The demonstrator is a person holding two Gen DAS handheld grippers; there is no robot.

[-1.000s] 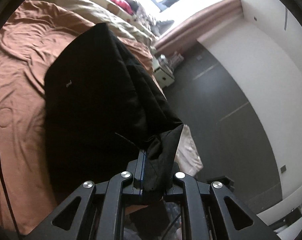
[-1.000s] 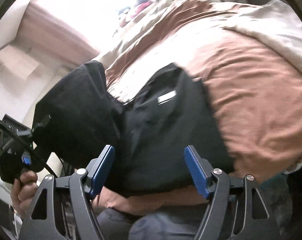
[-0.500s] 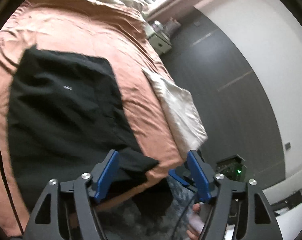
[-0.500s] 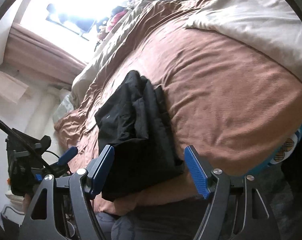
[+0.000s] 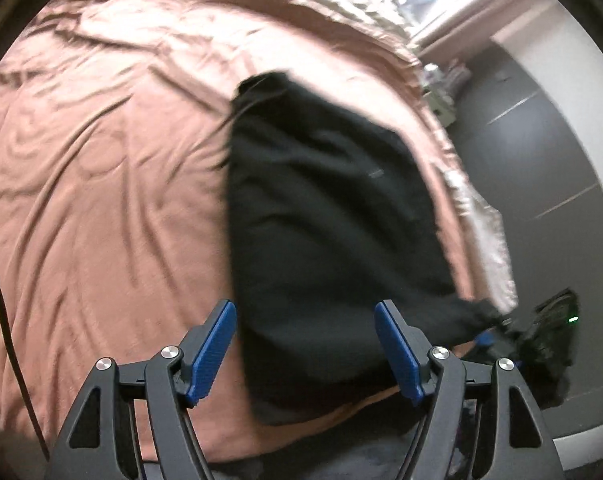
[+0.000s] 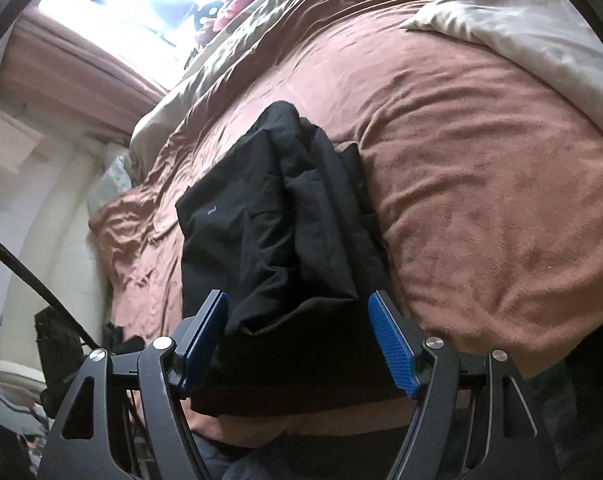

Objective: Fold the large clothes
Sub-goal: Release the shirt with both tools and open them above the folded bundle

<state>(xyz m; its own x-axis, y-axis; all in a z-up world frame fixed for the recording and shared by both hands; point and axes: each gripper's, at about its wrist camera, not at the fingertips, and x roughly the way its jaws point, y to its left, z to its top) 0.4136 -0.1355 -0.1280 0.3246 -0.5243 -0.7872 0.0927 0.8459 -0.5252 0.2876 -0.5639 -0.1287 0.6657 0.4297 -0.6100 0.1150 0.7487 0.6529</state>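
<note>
Since a second ago the left gripper has let go of the black garment, which now lies folded on the brown bedspread. Both grippers hover with jaws wide, right gripper empty too.

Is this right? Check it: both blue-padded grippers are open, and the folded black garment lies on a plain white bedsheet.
Wrong on one count: the bedsheet is rust-brown, not white, as the right wrist view shows. The rest holds: the left gripper and the right gripper are both open, and the folded black garment lies on that sheet.
</note>
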